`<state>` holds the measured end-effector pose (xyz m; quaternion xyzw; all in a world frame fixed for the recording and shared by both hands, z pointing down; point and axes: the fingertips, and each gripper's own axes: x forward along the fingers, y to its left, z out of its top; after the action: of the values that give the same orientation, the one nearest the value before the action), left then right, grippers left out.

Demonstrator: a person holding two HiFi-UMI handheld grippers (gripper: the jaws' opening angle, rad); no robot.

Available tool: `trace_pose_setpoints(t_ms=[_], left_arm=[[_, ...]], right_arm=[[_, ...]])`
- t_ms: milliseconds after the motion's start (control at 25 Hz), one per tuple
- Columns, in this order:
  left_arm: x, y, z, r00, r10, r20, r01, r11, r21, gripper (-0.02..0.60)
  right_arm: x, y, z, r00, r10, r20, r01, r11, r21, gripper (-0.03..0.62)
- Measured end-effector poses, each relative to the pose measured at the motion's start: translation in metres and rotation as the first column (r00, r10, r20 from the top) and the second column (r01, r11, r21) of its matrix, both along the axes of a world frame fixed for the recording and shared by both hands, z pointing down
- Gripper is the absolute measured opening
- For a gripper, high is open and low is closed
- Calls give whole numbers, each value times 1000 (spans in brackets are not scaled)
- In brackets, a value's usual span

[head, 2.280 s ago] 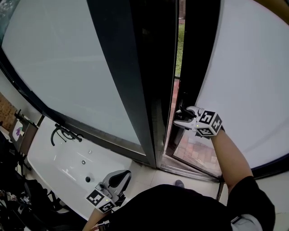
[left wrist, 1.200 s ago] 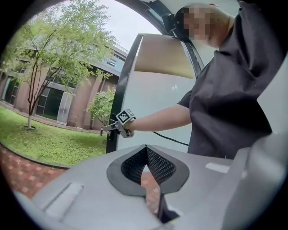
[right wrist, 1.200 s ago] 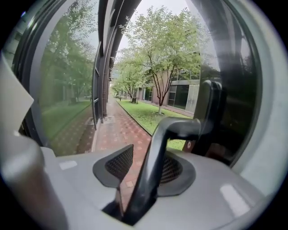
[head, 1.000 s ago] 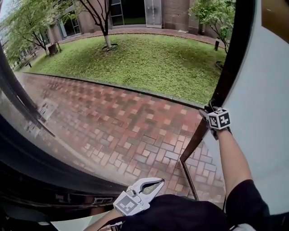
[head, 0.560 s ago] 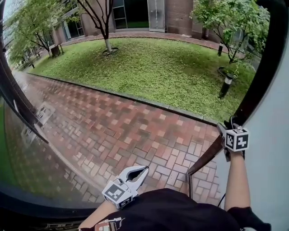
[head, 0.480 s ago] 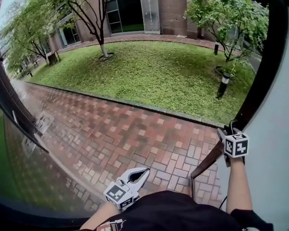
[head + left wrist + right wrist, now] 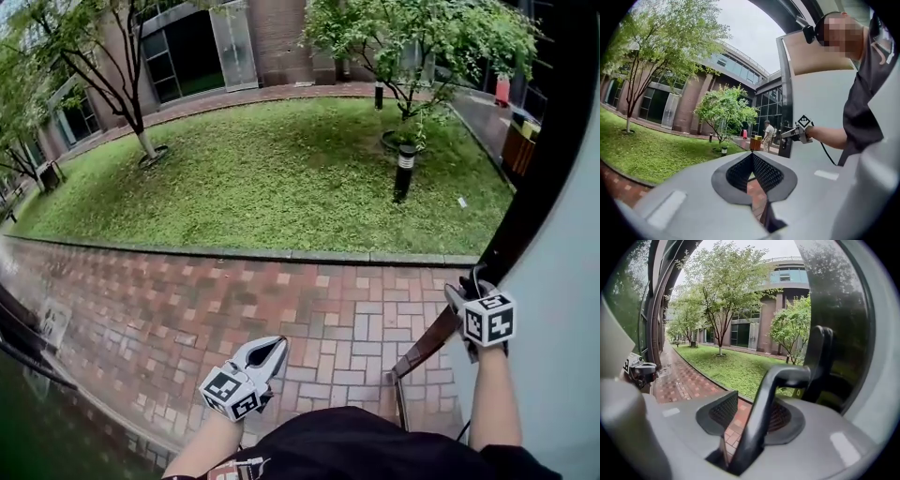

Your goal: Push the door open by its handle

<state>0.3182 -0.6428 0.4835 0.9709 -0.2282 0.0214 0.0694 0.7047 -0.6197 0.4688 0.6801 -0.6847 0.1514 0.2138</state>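
Observation:
The door (image 7: 562, 281) stands swung wide, its pale panel and black frame (image 7: 530, 197) at the right of the head view. Its dark lever handle (image 7: 764, 413) runs up between the jaws of my right gripper (image 7: 757, 401). The lever lies against the right pad, and a strip of brick paving shows between it and the left pad. The head view has that gripper (image 7: 459, 295) at the door's edge, by the handle (image 7: 478, 277). My left gripper (image 7: 272, 352) hangs low over the paving with its tips together and nothing held, as its own view (image 7: 751, 155) confirms.
Outside lie a wet brick path (image 7: 309, 309), a lawn (image 7: 262, 178) with trees, and a bollard lamp (image 7: 403, 173). A brown bar (image 7: 427, 342) runs along the door's foot. Far off, a person (image 7: 768, 136) stands by a bin near a glass building.
The door has gone from barely ajar to wide open. The view has moved out over the path and lawn. Both grippers travelled outward; the right one stayed at the handle.

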Motion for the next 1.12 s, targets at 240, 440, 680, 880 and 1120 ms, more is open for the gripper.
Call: trace_pose_setpoints(t_ms=[240,440,680,880,1120], left_arm=[[20,-61,-2,985,165,-55,-164,986,26,-3],[-6,-101,10,973,224,-58,-224,975,11,-2],[-13,-137,28,968,246,-57,-247,969,-21,-2],[10,-135,34,971,234,-46,-235,972,-11,-2],[9,-135,36,983,175,-57,-179,981,-71,-2]], right_arm=[[39,4,-6,994,98,56,-98,995,1,180],[52,40,-7,966,211,152,-228,967,111,236],[5,56,43,950,154,272,-236,925,298,227],[-74,11,91,965,-113,236,31,946,323,78],[-118,-31,75,917,-320,237,224,907,356,2]])
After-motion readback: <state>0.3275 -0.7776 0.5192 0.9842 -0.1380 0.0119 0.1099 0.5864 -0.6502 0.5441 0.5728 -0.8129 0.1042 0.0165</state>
